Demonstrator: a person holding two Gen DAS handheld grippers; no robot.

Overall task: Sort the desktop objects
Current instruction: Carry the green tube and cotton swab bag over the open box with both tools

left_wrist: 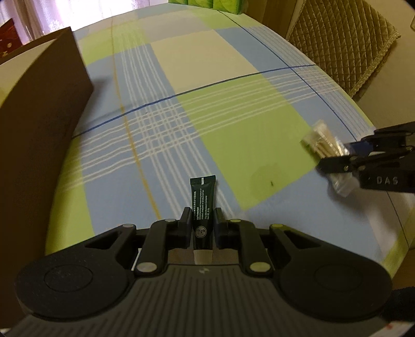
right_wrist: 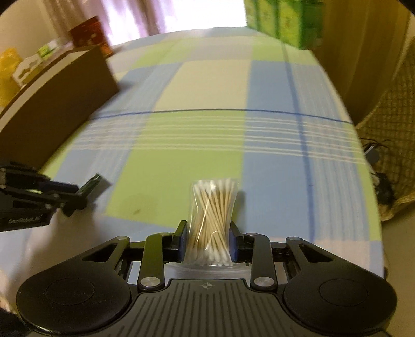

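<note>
Above the tablecloth [left_wrist: 233,134], left tool [left_wrist: 203,220] clamps a tube [left_wrist: 202,204]; right tool [right_wrist: 207,237] clamps seemingly bagged swabs [right_wrist: 212,207].

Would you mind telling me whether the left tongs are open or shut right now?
Shut: the left tongs clamp the dark green tube on both sides, lifted above the checked tablecloth.

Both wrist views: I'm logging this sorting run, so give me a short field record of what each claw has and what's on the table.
left claw: shut on dark green tube, lifted over the table
right claw: shut on bag of cotton swabs
surface: table with a blue, green and cream checked cloth
brown box: on the table, on the left claw's side
green cartons: at the far edge
quilted chair: beside the table, on the right
</note>
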